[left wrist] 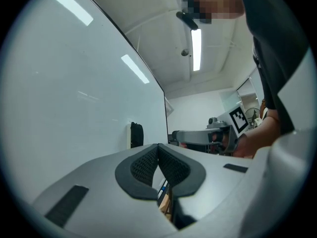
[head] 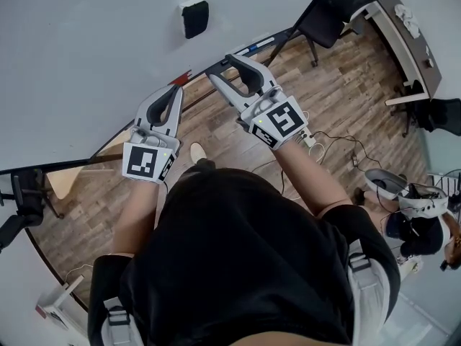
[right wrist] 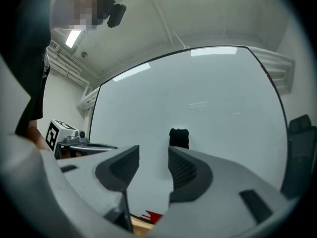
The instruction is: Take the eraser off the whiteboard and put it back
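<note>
The eraser [head: 194, 16] is on the whiteboard [head: 86, 56], a dark block stuck flat to the white face. It is above the board's bottom edge and apart from both tools. In the left gripper view the eraser [left wrist: 136, 134] shows side-on against the whiteboard [left wrist: 74, 93]. In the right gripper view the eraser [right wrist: 179, 138] is straight ahead on the whiteboard [right wrist: 213, 93], just above the tip of one jaw.

The left tool [head: 175, 91] points level at the board. Its jaws are together, the ribbed pads meeting at their tips, with nothing between them; its own view shows the left tool [left wrist: 158, 148] the same way.

The right tool [head: 225, 65] is just beside the left one and not touching it. It is angled toward the board, with the eraser beyond its tips. Its jaws stand apart, and in its own view the gap of the right tool [right wrist: 153, 152] shows only bare board. It grips nothing.

The only holder in sight is the ledge [head: 284, 33] along the board's bottom edge. A marker [head: 253, 47] with blue on it lies along the ledge, past the right tool. A red thing [head: 180, 74] sits at the board's edge by the left tool's tip; I cannot tell what it is.

The person [head: 238, 251] wears a black top, with forearms reaching out to both tools. Below is a wood floor [head: 338, 99], and a dark chair [head: 331, 13] stands at the board's far end.
</note>
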`<state>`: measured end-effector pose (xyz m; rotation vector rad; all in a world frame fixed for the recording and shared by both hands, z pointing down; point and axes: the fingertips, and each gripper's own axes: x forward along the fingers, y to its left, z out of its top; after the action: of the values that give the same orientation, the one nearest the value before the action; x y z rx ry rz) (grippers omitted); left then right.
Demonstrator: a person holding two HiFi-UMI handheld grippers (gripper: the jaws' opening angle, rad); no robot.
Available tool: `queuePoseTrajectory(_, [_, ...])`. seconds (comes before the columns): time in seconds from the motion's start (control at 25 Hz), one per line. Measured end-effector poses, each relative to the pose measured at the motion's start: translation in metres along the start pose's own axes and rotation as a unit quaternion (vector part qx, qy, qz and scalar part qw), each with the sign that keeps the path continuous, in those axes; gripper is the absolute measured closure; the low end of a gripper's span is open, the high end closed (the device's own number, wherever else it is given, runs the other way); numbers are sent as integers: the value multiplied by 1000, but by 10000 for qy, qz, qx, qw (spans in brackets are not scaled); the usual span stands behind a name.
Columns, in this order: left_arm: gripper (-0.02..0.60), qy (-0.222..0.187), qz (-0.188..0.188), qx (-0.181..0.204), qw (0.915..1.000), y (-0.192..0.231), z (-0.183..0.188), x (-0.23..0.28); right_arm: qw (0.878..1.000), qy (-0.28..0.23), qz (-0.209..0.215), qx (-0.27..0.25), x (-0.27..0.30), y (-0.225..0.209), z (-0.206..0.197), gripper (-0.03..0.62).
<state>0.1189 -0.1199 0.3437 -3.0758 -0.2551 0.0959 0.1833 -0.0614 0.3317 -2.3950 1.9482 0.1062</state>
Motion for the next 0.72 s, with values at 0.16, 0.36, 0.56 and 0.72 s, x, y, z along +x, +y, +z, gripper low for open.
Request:
queuePoseTrajectory(0.16, [586, 38, 37, -28, 10000, -11, -3, -11, 10000, 41, 24, 19, -16, 11, -4, 442])
queuePoseTrajectory(0.36, [586, 13, -1, 1, 10000, -30, 3, -23, 10000, 37, 36, 54, -35, 26, -6, 460])
queuePoseTrajectory(0.56, [586, -7, -14, -1, 10000, -47, 2, -37, 9999, -71, 62, 100, -52, 41, -5, 499])
queuePoseTrajectory(0.72, [586, -19, -3, -9, 10000, -60, 2, -48, 9997, -158, 43, 159, -67, 50, -3, 557])
